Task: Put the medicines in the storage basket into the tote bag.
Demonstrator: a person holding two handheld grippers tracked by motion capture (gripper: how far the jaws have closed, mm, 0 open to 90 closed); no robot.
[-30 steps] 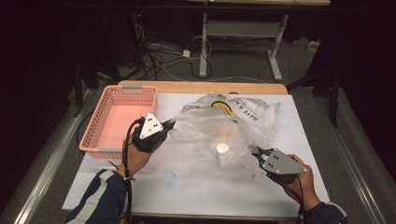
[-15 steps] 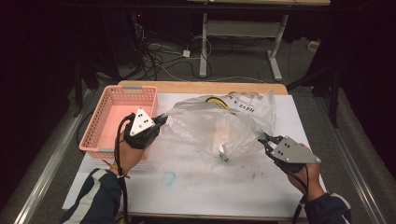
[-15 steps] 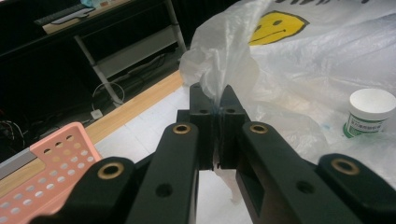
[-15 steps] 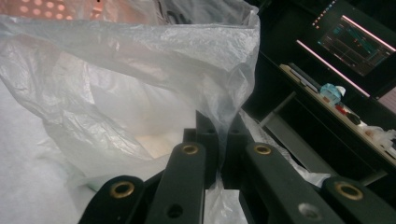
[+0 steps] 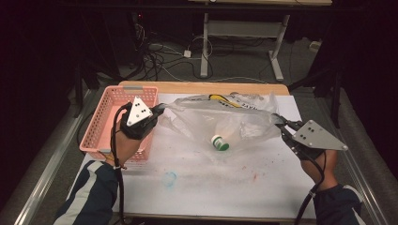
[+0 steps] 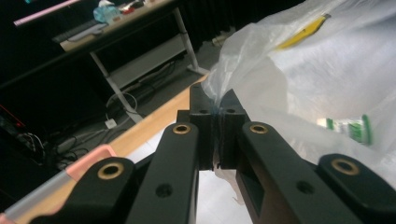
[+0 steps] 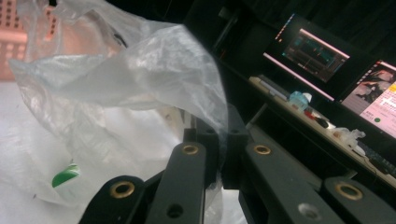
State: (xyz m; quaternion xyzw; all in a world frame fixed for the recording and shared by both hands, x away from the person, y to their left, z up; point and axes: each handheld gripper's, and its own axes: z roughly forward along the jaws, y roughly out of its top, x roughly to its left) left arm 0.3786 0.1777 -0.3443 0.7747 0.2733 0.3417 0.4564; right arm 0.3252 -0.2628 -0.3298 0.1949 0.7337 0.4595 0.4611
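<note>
A clear plastic bag (image 5: 220, 117) with yellow print hangs stretched between my two grippers above the white table (image 5: 225, 187). My left gripper (image 5: 159, 109) is shut on the bag's left edge, and its own view shows the film (image 6: 327, 60) pinched between the jaws of the left gripper (image 6: 215, 112). At the right, my right gripper (image 5: 278, 121) is shut on the bag's other edge; the right gripper (image 7: 219, 135) clamps the film (image 7: 140, 74) there. A small bottle (image 5: 219, 142) with a white and green cap lies inside the sagging bag, also seen as the bottle (image 6: 350, 128) and the bottle (image 7: 65, 179).
A pink basket (image 5: 108, 117) stands at the table's left edge under my left hand. A faint blue ring mark (image 5: 169, 178) and reddish specks (image 5: 256, 177) lie on the table top. Desks with monitors (image 7: 313, 46) stand behind in the dark.
Both grippers have risen and spread apart, lifting and stretching the bag. The bottle inside has slid lower in the sagging film.
</note>
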